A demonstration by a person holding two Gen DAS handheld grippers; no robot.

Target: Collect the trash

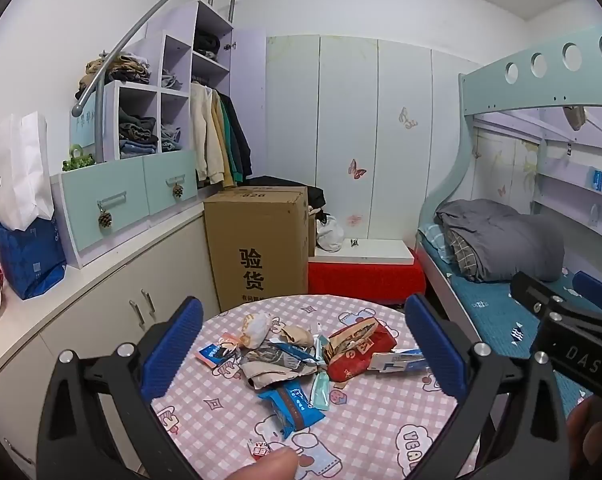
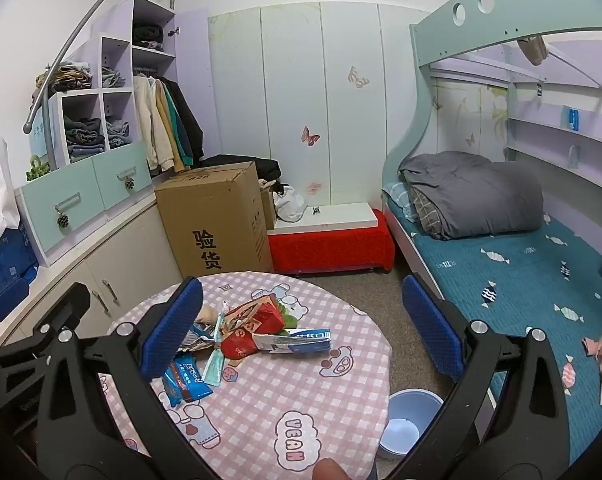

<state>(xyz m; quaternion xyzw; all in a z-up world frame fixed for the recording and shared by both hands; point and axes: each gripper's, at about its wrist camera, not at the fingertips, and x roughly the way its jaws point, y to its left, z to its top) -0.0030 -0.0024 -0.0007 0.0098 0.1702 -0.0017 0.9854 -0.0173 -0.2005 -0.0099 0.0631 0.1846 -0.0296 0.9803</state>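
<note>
A pile of trash lies on the round table with a pink checked cloth: a red crumpled packet, a blue snack wrapper, a white and blue flat box, a teal sachet and several crumpled wrappers. My left gripper is open above the pile, empty. My right gripper is open above the table, empty. A light blue bin stands on the floor right of the table.
A cardboard box and a red bench stand behind the table. White cabinets run along the left. A bunk bed with a grey quilt is at the right.
</note>
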